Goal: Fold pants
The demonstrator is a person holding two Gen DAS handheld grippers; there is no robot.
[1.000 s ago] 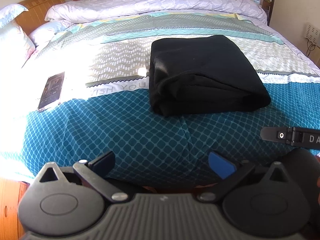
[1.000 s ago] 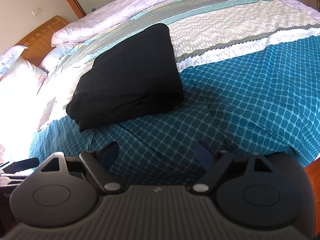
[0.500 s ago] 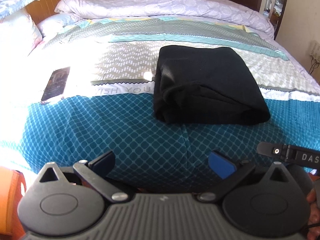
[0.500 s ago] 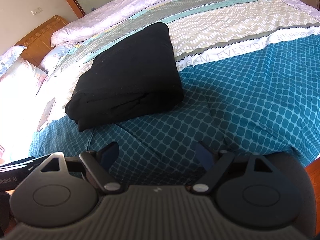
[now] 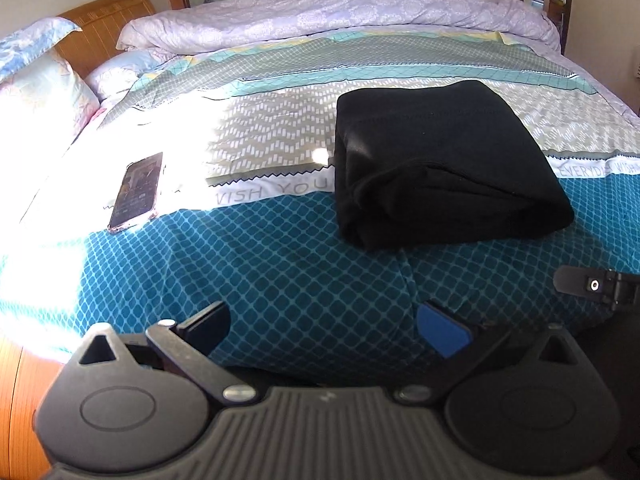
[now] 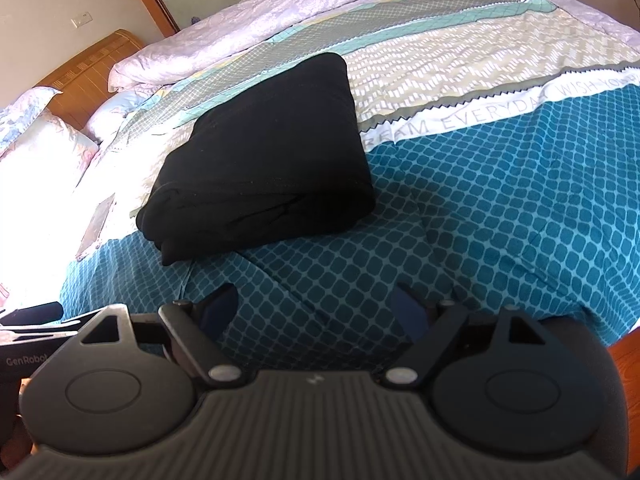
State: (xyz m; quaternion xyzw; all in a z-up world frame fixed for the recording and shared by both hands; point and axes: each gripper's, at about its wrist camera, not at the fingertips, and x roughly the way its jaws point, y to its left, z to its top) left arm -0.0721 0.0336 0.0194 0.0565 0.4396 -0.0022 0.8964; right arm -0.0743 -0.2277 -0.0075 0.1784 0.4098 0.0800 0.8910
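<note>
Black folded pants (image 5: 444, 164) lie on the bed (image 5: 280, 280), beyond the left gripper (image 5: 324, 326) and right gripper (image 6: 316, 310), both spread wide, empty.

The pants (image 5: 444, 160) looked like matt black knit cloth. The bedspread (image 5: 280, 272) was smooth printed cotton. The phone (image 5: 138, 190) had a glossy glass face. The headboard (image 5: 106, 24) was varnished wood. Each claw body was ribbed matt plastic with shiny metal rivets.
</note>
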